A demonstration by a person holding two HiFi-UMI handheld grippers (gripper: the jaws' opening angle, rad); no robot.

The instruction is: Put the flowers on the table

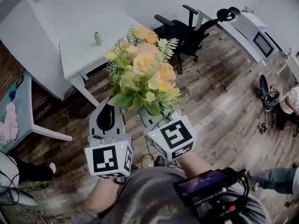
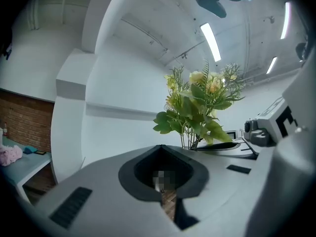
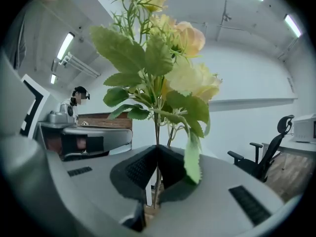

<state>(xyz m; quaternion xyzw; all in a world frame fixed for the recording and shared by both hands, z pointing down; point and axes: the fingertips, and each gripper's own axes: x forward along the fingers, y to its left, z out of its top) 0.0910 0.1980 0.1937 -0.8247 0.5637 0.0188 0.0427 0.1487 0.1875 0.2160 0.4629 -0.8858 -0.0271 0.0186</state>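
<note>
Flowers [image 3: 183,78] clamped in right tongs [image 3: 157,157]; left tongs [image 2: 163,157] closed.

Illumination was bright, even and cool, supplied by ceiling tube lights [image 2: 211,42] that registered as clipped white strips in the upper part of both gripper views. Shadows were soft and faint. The white table [image 1: 84,50] at upper left of the head view was close to washed out. Both gripper views showed strong fisheye curvature and black vignetted corners. The head view bowed straight lines near its edges. The flowers [image 3: 190,80] were fairly sharp; the nearest surfaces along the lower frame were soft.
</note>
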